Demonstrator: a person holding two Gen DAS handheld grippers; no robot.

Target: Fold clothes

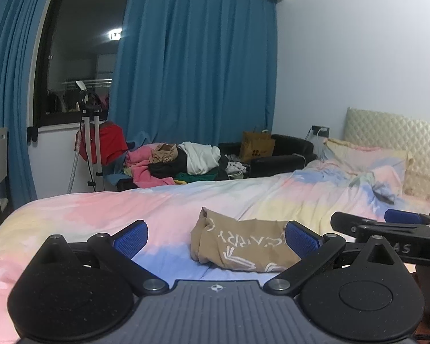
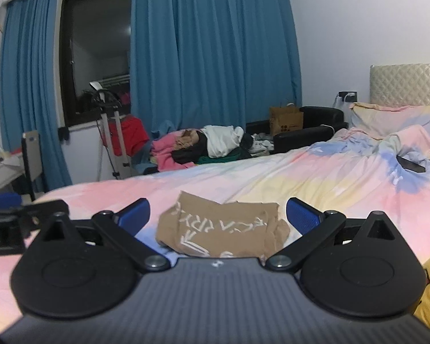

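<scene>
The folded tan garment (image 1: 238,243) lies on the bed (image 1: 157,209), a soft, lumpy packet of thin knit cloth with white block lettering printed across its upper face, its edges rounded and one corner poking up at the far left. It rests on a smooth duvet cover dyed in blurred patches of pink, pale yellow and blue, creased into shallow ridges toward the pillows (image 2: 392,120). The left hand-held gripper (image 1: 215,236) hovers just short of the garment with its jaws spread wide and nothing between them; its blue, finely ribbed pads (image 1: 130,238) sit on black hinged links above a grey grooved body. The right hand-held gripper (image 2: 218,215) stands likewise fully spread and empty, the garment lying ahead in the gap between its fingers without touching either pad. Each tool shows at the edge of the other's view, so they sit side by side. Beyond the bed's far edge is a rumpled heap of clothes (image 1: 183,163) in pink, white, black and green, beside a black cushioned sofa (image 1: 281,154) carrying a stiff brown paper bag (image 1: 258,144). A quilted, diamond-stitched cream headboard (image 1: 398,134) backs the pillows. Heavy blue curtains (image 1: 197,57) hang in deep vertical pleats around a dark window (image 1: 80,46), with a metal tripod (image 1: 91,143) standing below it.
</scene>
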